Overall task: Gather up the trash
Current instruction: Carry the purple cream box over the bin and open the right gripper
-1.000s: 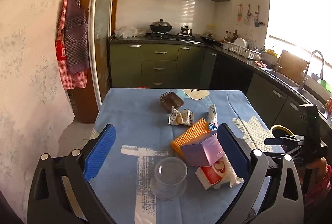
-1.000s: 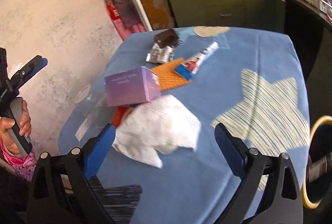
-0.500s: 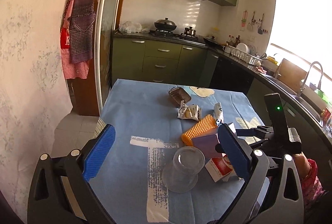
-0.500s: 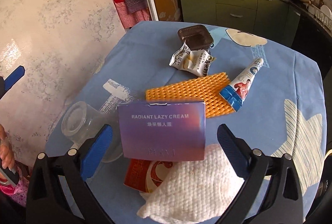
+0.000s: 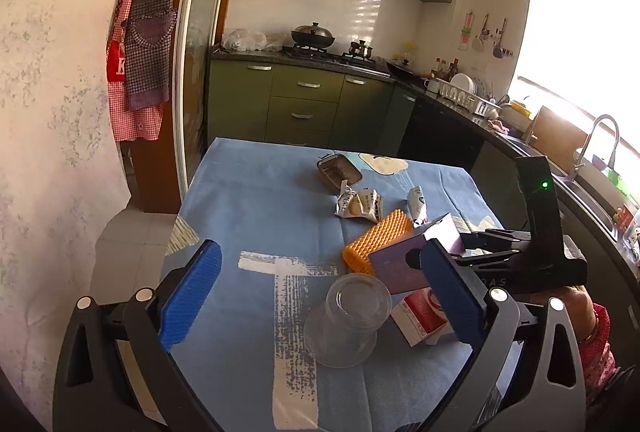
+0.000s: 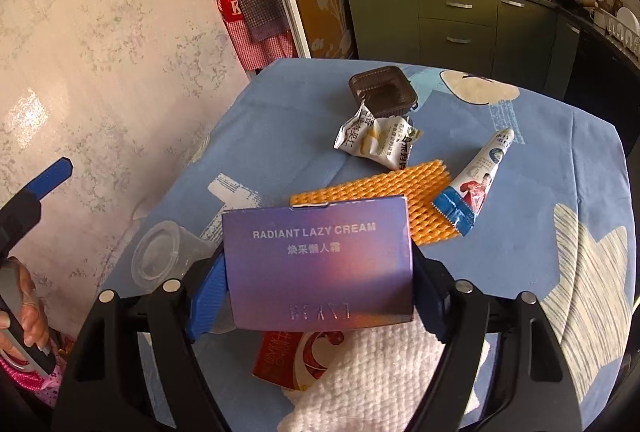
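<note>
The right tongs (image 6: 318,292) are clamped on the purple cardboard box printed "Radiant Lazy Cream" (image 6: 318,264), one blue pad against each short side, low in the centre of the right wrist frame. In the left wrist frame the same box (image 5: 416,258) shows at centre right, tilted with its far end raised. To do this well I would keep the squeeze light, since thin card looks likely to buckle, and lift straight up before carrying it off, so its lower edge clears the orange ribbed foam sleeve (image 6: 384,192) just behind it and the red and white carton (image 6: 296,356) and white textured cloth (image 6: 384,384) beneath it. The left tongs (image 5: 320,296) hang apart and hold nothing, their pads framing the clear plastic cup (image 5: 350,320) lying on its side on the blue clothed bench (image 5: 256,208); that cup looks the natural piece for them to close on. Further up the frame lie a crumpled white snack wrapper (image 6: 376,142), a dark brown plastic tray (image 6: 384,92) and a white squeeze tube with a blue end (image 6: 476,184). No bin or bag for the trash can be seen in either view, so where the box should go is unknown. I cannot tell whether the box is fully off the carton, because the box itself hides its underside, and the carton's print is mostly covered.
</note>
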`<state>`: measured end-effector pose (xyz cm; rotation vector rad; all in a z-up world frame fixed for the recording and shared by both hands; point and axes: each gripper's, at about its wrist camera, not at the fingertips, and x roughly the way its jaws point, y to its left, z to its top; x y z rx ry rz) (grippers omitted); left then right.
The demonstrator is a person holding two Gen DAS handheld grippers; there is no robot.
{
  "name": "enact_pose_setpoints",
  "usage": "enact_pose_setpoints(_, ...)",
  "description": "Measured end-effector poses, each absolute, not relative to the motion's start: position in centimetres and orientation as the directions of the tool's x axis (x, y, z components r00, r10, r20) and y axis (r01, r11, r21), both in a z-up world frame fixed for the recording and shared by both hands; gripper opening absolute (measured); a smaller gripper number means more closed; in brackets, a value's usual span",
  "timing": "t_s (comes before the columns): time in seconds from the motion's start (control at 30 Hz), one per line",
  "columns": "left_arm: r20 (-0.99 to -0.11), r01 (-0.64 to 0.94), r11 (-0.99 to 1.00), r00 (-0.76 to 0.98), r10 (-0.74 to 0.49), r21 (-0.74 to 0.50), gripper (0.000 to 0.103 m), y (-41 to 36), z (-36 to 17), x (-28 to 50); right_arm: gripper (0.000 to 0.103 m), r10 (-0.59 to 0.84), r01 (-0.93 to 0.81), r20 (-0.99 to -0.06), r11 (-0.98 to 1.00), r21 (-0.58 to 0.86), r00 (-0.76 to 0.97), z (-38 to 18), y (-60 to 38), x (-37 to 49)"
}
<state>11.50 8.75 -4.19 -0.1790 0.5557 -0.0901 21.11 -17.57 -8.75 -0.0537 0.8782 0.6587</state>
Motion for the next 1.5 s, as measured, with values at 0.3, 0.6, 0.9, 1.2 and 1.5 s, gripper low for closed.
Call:
enact_pose_setpoints(0.3,-0.522,0.051,0.977,0.839,-0.155,-0.208,0.098,8.1,-4.3,11.7,0.074,0.534,-0.532,-0.663,0.814,0.235,0.524,-5.5,-21.1,19.7)
enact_pose_setpoints(0.6,-0.536,0.109,0.976,0.821,-0.196,-0.191,0.098,6.0,-4.5,12.3,0.075,0.366,-0.294,-0.601,0.93,0.219,0.71,-3.0,-32.5,17.9)
enact_pose_setpoints(0.9,-0.545,0.146,0.975,0.81,-0.215,-0.168,0.098,3.5,-4.4,13.2,0.075,-0.004,0.189,-0.659,0.959,0.209,0.753,-6.2,-48.8,17.5)
enact_pose_setpoints(1.2,-0.571,0.144,0.978,0.795,-0.206,-0.152,0.098,2.1,-4.5,14.3,0.076,-0.107,0.425,-0.795,0.883,0.2,0.597,-13.1,-57.0,18.8)
enact_pose_setpoints(1.5,-0.583,0.148,0.978,0.786,-0.205,-0.145,0.098,1.8,-4.9,14.6,0.086,-0.095,0.481,-0.804,0.839,0.252,0.587,-14.9,-58.8,17.6)
